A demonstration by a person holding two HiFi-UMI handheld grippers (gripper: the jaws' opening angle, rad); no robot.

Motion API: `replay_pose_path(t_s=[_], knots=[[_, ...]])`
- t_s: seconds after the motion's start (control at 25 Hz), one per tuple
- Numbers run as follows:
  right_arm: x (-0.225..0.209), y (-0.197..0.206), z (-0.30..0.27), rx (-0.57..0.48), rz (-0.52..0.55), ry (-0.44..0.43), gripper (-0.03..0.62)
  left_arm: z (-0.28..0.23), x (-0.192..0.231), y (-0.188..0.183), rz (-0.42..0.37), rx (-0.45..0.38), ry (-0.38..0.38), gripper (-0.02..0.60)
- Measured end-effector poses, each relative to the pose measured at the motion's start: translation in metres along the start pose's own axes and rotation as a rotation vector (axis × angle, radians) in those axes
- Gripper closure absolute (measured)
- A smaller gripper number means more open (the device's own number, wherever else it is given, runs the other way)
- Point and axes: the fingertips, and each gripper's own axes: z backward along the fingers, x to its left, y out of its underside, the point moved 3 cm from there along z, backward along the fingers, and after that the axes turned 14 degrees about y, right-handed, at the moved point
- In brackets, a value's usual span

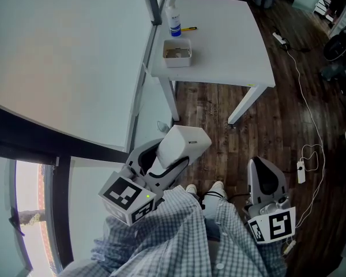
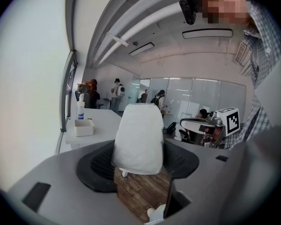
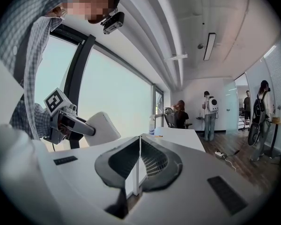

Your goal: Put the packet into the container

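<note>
My left gripper [image 1: 172,161] is shut on a white packet [image 1: 184,145], held over the wooden floor in front of the person's shoes. In the left gripper view the packet [image 2: 137,139] stands upright between the jaws and hides their tips. A white square container [image 1: 177,52] sits on the near left corner of the white table [image 1: 230,45]; it also shows far off as the container [image 2: 84,127]. My right gripper [image 1: 264,175] hangs low at the right, shut with nothing held; its pads [image 3: 138,165] meet in its own view, where the packet [image 3: 102,128] shows at left.
A spray bottle [image 1: 173,18] and a yellow pen [image 1: 188,29] lie behind the container. A window wall [image 1: 63,56] runs along the left. White cables [image 1: 311,149] and a power strip [image 1: 279,38] lie on the floor at right. Several people [image 3: 209,111] stand far back.
</note>
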Motion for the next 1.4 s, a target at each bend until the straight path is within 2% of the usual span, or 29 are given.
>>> replay_pose_path(t_s=[0.44,1.4], knots=[[0.015,0.008,0.004,0.020,-0.006,0.005,0.576,0.013,0.001,0.005,-0.005,0.004,0.005,0.301],[-0.005,0.004,-0.047,0.023,0.015,-0.033,0.574,-0.003,0.036,-0.006,0.015,-0.008,-0.048,0.301]])
